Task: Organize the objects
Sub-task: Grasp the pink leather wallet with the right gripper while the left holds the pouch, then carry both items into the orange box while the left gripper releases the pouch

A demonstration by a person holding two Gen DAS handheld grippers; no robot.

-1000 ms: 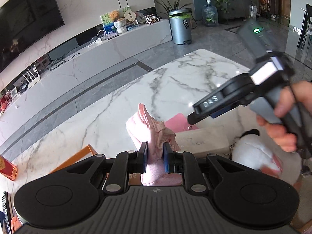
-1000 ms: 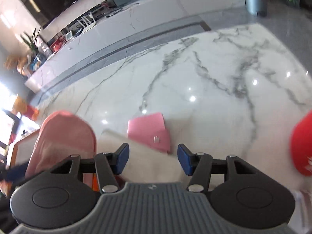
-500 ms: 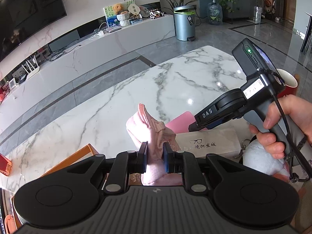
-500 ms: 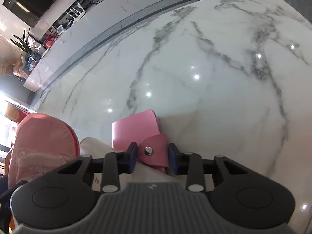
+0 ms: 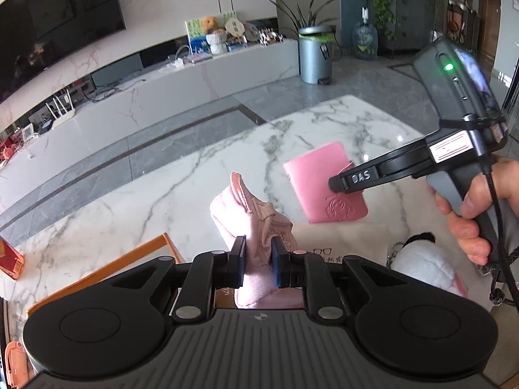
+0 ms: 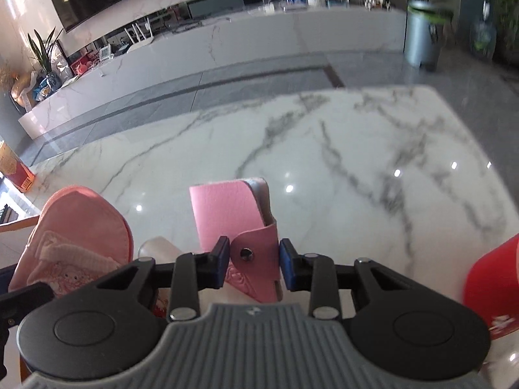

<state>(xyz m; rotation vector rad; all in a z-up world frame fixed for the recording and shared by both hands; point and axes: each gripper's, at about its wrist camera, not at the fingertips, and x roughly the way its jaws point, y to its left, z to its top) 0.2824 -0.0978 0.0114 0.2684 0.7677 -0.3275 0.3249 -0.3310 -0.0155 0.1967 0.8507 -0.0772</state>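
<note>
Between the blue-padded black fingers (image 5: 238, 261) of the left gripper (image 5: 258, 261) sits a pale pink fabric pouch (image 5: 256, 227) with a darker pink printed motif. Beyond them, to the right, the pink card wallet (image 5: 324, 188) carries an embossed flower, and its snap strap (image 6: 254, 254) with a silver stud lies between the blue pads of the right gripper (image 6: 254, 261). Under both runs the white marble table (image 6: 324, 149) veined in grey. Left of the left fingers shows an orange-edged tray (image 5: 107, 270); right of them a white plush keychain (image 5: 421, 272) with black trim. A red cup (image 6: 493, 288) lies right of the right fingers.
</note>
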